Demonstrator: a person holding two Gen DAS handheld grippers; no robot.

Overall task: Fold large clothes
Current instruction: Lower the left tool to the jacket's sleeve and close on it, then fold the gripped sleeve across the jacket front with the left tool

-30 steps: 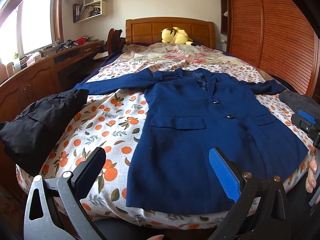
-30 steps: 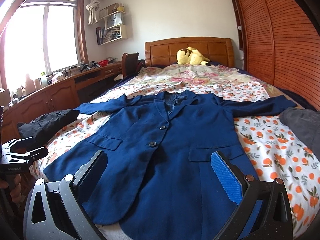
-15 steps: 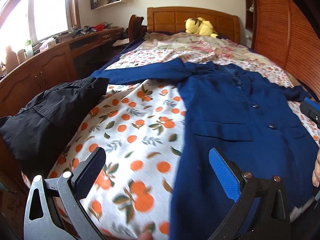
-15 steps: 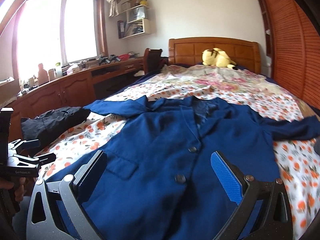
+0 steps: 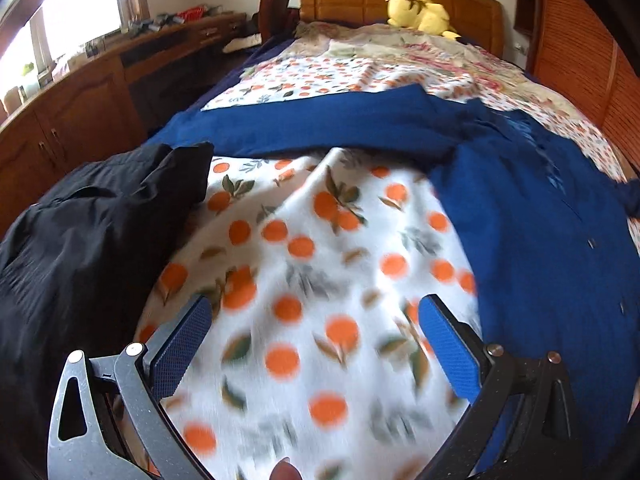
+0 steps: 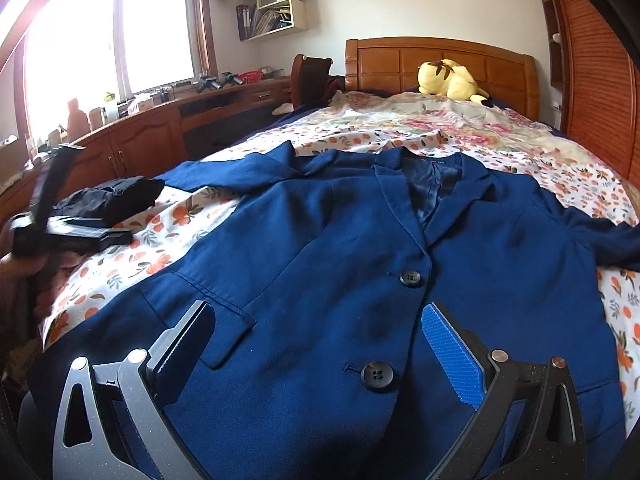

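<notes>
Lying face up across the bed (image 6: 520, 148), the navy blazer (image 6: 340, 248) fills the middle of the right wrist view, lapels open at the collar, two dark buttons (image 6: 411, 278) down the front and a flap pocket at lower left. One sleeve stretches toward the upper left of the frame. In the left wrist view the blazer occupies the right side, its sleeve crossing the orange-print sheet (image 5: 304, 280). A black garment (image 5: 88, 240) sits at the left edge. The left claw (image 5: 316, 340) is spread wide over the sheet, holding nothing; the right claw (image 6: 320, 344) is likewise spread above the blazer front. A yellow plush toy (image 6: 450, 78) rests by the headboard.
</notes>
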